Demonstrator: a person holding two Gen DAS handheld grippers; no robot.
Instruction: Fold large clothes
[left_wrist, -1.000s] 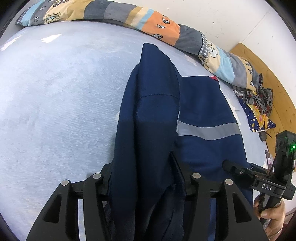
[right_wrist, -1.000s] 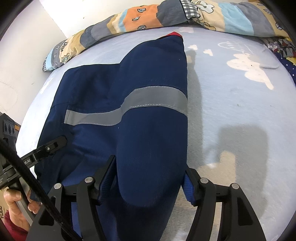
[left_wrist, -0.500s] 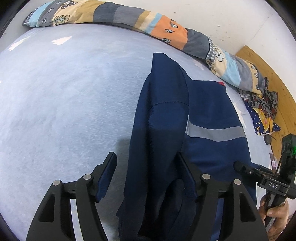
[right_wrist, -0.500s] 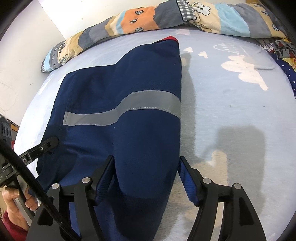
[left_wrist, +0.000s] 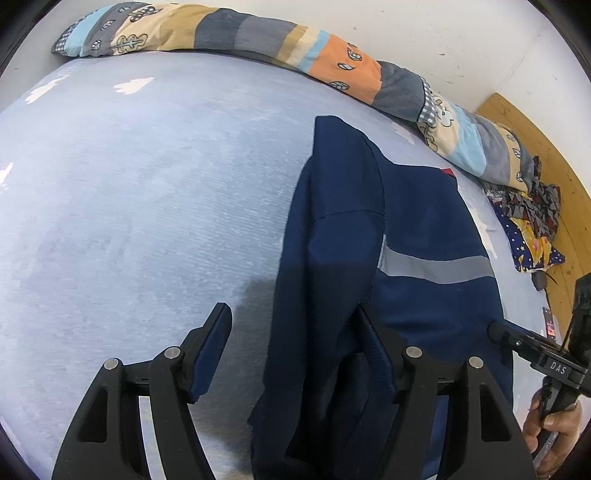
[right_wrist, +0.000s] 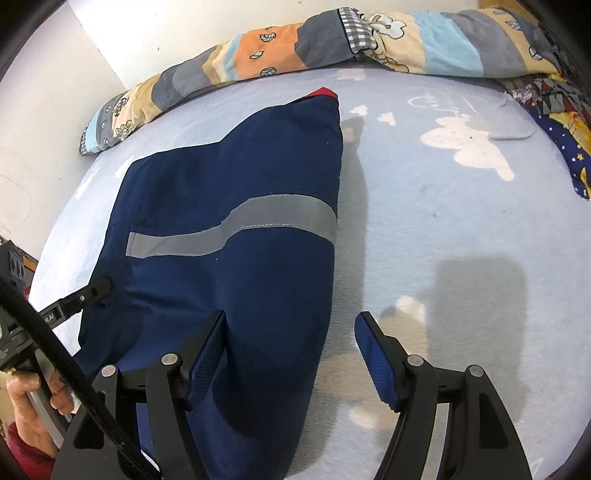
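A navy blue work jacket (left_wrist: 369, 236) with a grey reflective stripe (left_wrist: 436, 266) lies folded lengthwise on the pale blue bed (left_wrist: 147, 206). It also shows in the right wrist view (right_wrist: 236, 206). My left gripper (left_wrist: 293, 343) is open above the jacket's near left edge; cloth lies between its fingers without being gripped. My right gripper (right_wrist: 290, 347) is open over the jacket's near right edge, its right finger (right_wrist: 376, 358) above bare sheet. Each gripper's tip shows in the other's view.
A rolled patchwork blanket (left_wrist: 332, 66) runs along the wall behind the bed, also in the right wrist view (right_wrist: 332, 48). A heap of patterned clothes (left_wrist: 528, 221) lies at the bed's far right corner. Wooden floor (left_wrist: 565, 184) lies beyond.
Both grippers have opened and let go of the jacket. They have drawn back toward the near edge, and the jacket now lies flat on the bed.
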